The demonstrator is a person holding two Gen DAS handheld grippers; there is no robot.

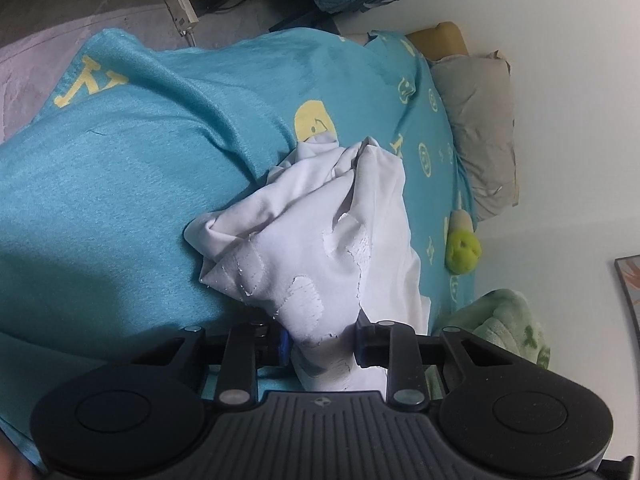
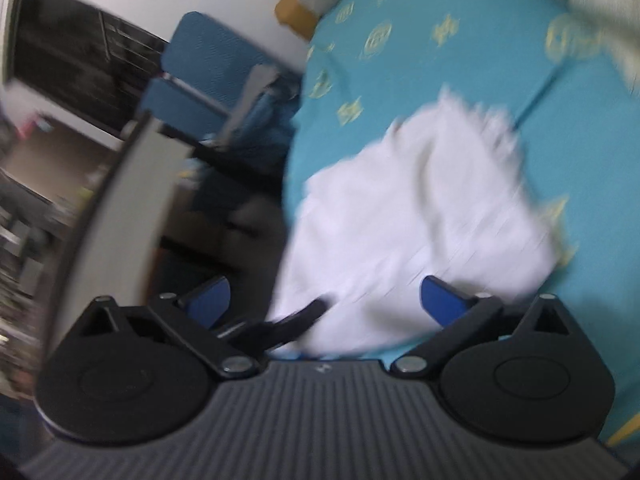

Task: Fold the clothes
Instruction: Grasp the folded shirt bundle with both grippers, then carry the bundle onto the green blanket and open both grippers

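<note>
A crumpled white garment with peeling print patches lies on a teal blanket with yellow symbols. My left gripper is shut on the garment's near end, and the cloth bunches between its blue pads. In the blurred right wrist view the same white garment spreads over the teal blanket. My right gripper stands open wide at the garment's near edge, its blue pads not pressing on the cloth. A dark piece lies over that edge; I cannot tell what it is.
A beige pillow, a green plush toy and a pale green fleece lie along the wall side of the bed. A power strip lies on the floor. A blue chair and dark cabinet stand beside the bed.
</note>
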